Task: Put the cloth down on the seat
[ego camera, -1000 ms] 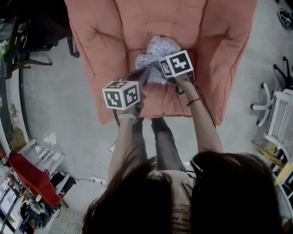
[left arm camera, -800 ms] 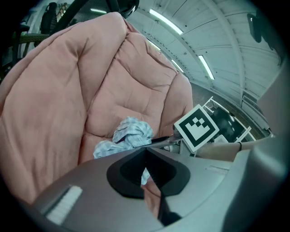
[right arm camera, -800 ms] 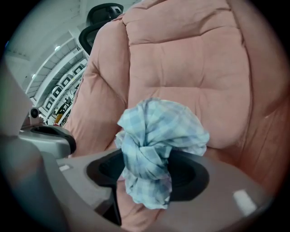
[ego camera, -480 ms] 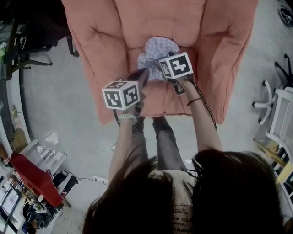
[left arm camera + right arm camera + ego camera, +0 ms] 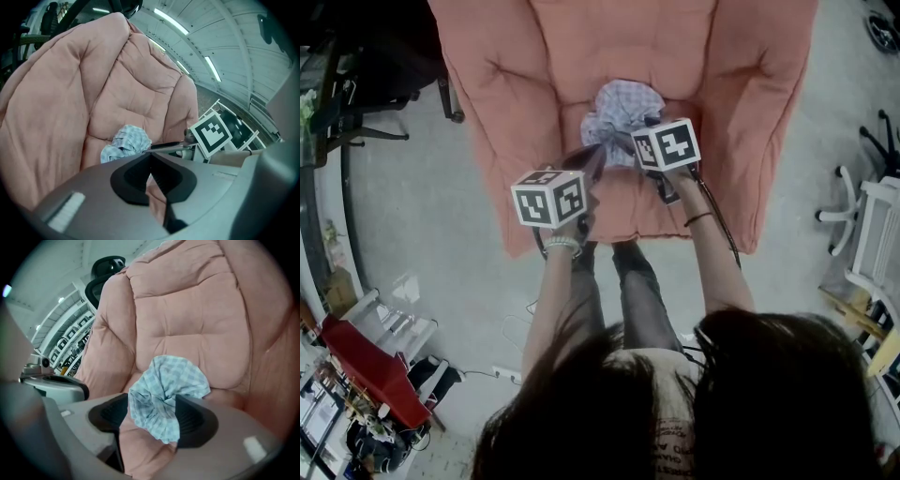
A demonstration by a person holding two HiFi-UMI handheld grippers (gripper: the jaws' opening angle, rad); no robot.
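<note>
Crumpled blue-checked cloth (image 5: pixel 168 380) at the back edge of the pink padded armchair seat (image 5: pixel 623 202), between wide-spread fingers of the right gripper (image 5: pixel 152 414), seemingly loose. Left gripper (image 5: pixel 150 157) fingers pressed together, empty, near the front edge.

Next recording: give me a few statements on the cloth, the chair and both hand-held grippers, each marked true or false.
1. The checked cloth lies on the pink chair's seat. True.
2. The right hand-held gripper is clamped tight. False: its jaws stand wide apart, with the cloth between them.
3. The left hand-held gripper holds the cloth. False: its jaws are together and empty.
4. The cloth is bunched up, not spread flat. True.
</note>
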